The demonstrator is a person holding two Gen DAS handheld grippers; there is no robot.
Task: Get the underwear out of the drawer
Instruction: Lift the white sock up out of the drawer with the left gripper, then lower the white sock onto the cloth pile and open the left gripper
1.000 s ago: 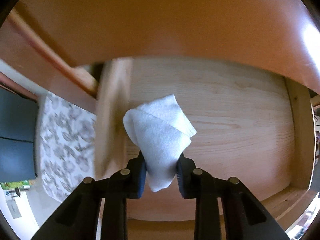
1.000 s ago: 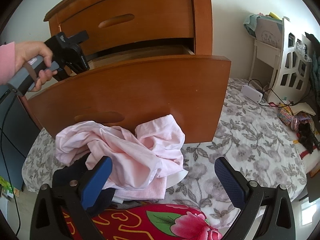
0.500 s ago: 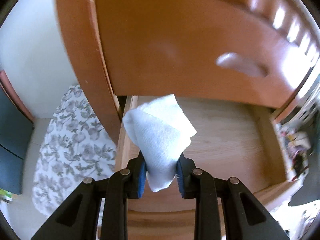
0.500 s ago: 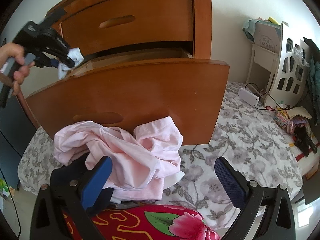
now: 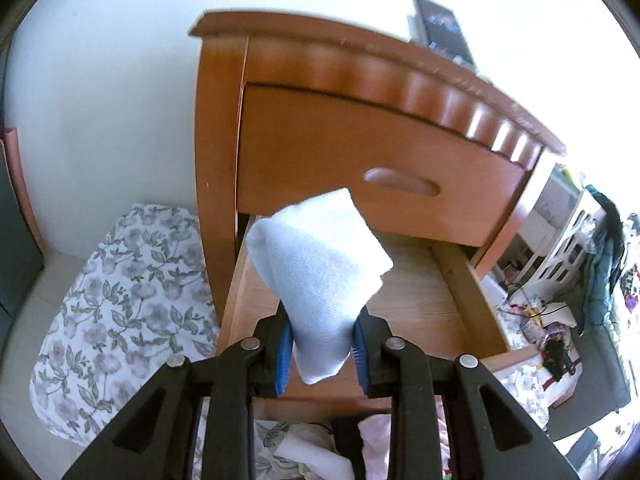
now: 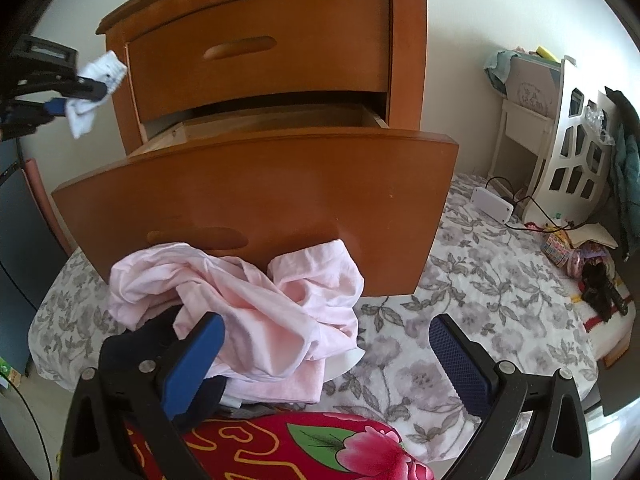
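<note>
White folded underwear [image 5: 320, 276] pinched in the left gripper [image 5: 320, 350] above the open drawer [image 5: 404, 292] — clear of the wood, ready to carry off. Right gripper [image 6: 326, 354] spread wide, empty — over the pink clothes [image 6: 256, 308].

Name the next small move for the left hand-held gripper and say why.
Probably carry it toward the pink clothes pile on the bed and lower it there. The left hand-held gripper is clamped on the white folded underwear, already lifted clear of the open drawer, whose visible wooden floor looks bare. The right hand-held gripper hangs open beside that pile.
</note>
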